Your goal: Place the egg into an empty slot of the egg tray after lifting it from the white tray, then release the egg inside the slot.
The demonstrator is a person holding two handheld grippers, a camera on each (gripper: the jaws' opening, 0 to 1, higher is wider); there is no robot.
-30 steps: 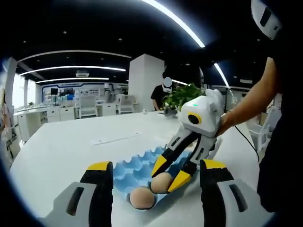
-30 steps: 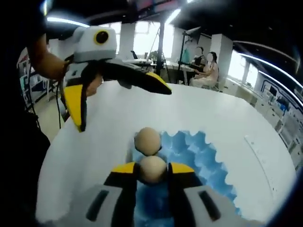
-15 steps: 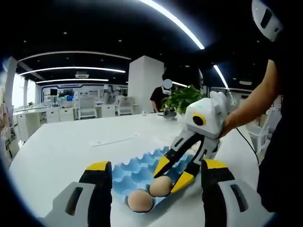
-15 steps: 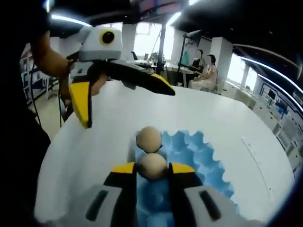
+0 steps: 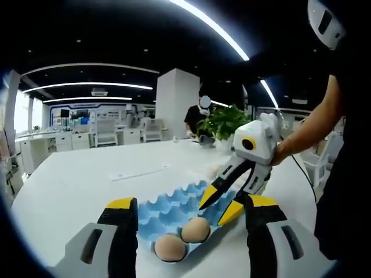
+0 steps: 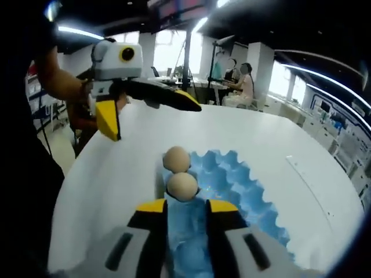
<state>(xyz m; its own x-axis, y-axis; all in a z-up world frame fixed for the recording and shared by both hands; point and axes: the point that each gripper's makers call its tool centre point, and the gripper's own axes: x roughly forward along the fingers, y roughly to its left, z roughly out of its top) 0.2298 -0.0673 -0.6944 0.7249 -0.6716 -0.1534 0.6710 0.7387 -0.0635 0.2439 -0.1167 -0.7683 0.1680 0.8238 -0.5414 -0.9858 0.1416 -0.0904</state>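
The placing looks done — the egg [image 6: 182, 186] sits in a slot of the blue egg tray [image 6: 232, 185] at frame centre, beside a second egg [image 6: 176, 158]. The right gripper [image 5: 223, 205] has its jaws apart, empty, just above the tray; the left gripper [image 6: 145, 110], upper left, also gapes, holding nothing. The tray lies on a white table [image 5: 81, 179] in a bright open office — ceiling light strips, a potted plant [image 5: 223, 120].

1. White table [image 5: 75, 185], large, rounded edge at 9 o'clock in right gripper view.
2. Blue egg tray [image 6: 232, 185] lies flat on it, near that edge.
3. Thin white strip [image 5: 141, 170] on tabletop, 11 o'clock from tray in left gripper view.
4. Potted plant [image 5: 223, 120] at far side.
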